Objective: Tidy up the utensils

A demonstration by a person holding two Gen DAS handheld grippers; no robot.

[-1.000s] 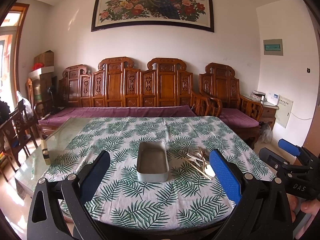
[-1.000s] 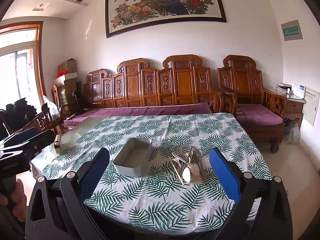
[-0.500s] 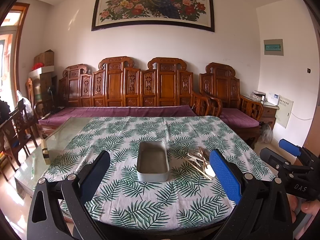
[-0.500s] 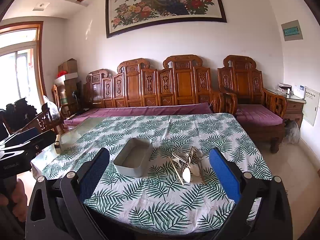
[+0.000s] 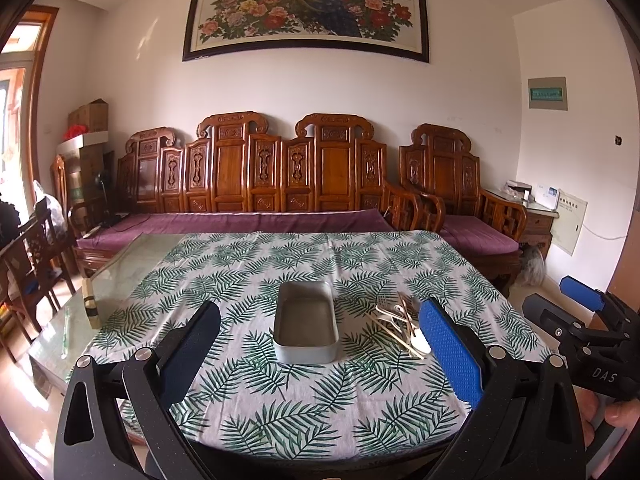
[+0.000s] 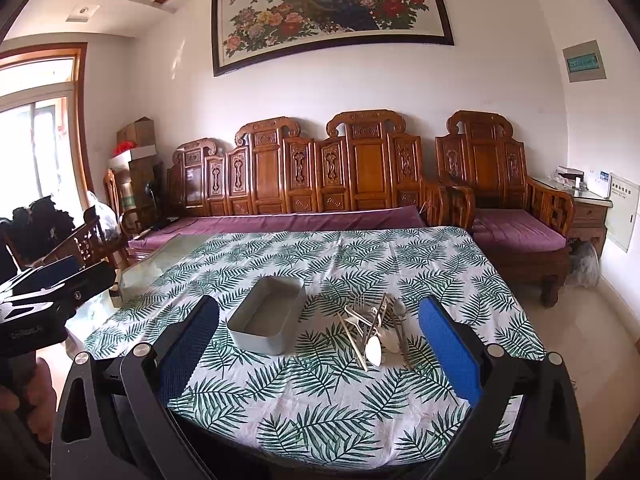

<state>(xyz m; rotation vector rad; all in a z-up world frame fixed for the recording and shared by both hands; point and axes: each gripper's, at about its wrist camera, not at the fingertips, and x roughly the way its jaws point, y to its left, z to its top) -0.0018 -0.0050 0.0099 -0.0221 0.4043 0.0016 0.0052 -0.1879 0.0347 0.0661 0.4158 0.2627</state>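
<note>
An empty grey metal tin (image 5: 306, 323) (image 6: 267, 325) sits on the leaf-print tablecloth (image 5: 280, 400) (image 6: 320, 408). Right of it lies a loose pile of utensils (image 5: 402, 325) (image 6: 374, 328): spoons, forks and pale sticks, crossed over one another. My left gripper (image 5: 320, 352) is open and empty, held short of the table's near edge, facing the tin. My right gripper (image 6: 320, 350) is open and empty, also short of the near edge, facing between the tin and the pile. Each gripper shows at the edge of the other's view.
A carved wooden bench (image 5: 256, 184) with purple cushions stands behind the table. The left part of the table is bare glass (image 5: 120, 280) with a small block (image 5: 90, 304) on it. Chairs (image 5: 32, 256) stand at far left.
</note>
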